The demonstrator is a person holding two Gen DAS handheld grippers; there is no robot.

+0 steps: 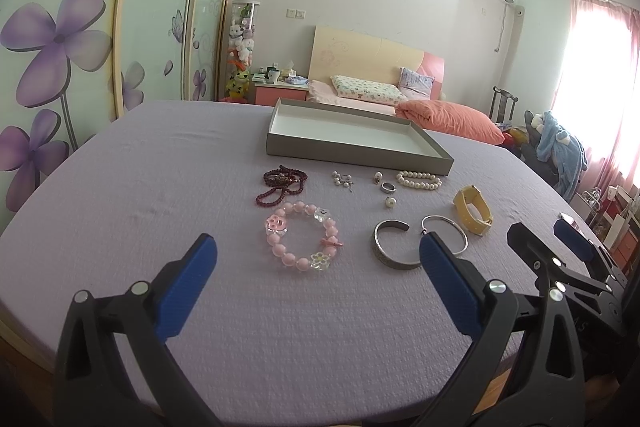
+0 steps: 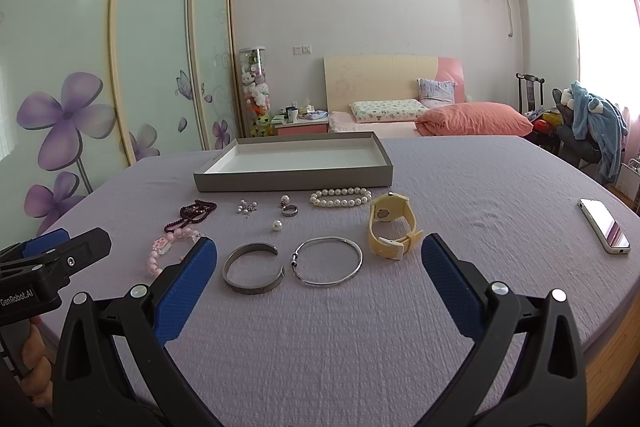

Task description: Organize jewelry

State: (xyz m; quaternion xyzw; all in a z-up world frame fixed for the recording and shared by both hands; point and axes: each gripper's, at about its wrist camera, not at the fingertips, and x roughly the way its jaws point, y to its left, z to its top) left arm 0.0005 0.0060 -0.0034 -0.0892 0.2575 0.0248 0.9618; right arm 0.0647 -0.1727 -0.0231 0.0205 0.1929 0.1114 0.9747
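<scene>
A gray tray (image 2: 294, 177) with a white floor sat empty at the far side of the table (image 2: 480, 211), and the jewelry lay scattered on the purple cloth just in front of it. Both grippers hovered near the table's front edge, holding nothing: the left gripper (image 1: 318, 255) stood wide open over the pink bead bracelet (image 1: 303, 235), the right gripper (image 2: 319, 259) just as wide over the two metal bangles.

The yellow watch (image 2: 392, 229) looked the bulkiest piece — its soft strap should give under the pads, so the stiff case seemed the better hold. The silver cuff (image 2: 253, 268) and the thin bangle (image 2: 328, 261) were probably rigid, light and slippery; pinching across the band at one side would likely work. The pearl bracelet (image 2: 340, 197), the pink one and the dark red bead string (image 1: 281, 183) would sag and swing when lifted. The ring (image 2: 289, 210), the loose pearl (image 2: 277, 225) and the small earrings (image 2: 247, 207) looked hardest — tiny, low against the cloth, apt to roll.

Only the right view showed the phone (image 2: 605, 231) lying well off to the right; the left view showed the pink bracelet whole, where the right one hid half behind a finger.
</scene>
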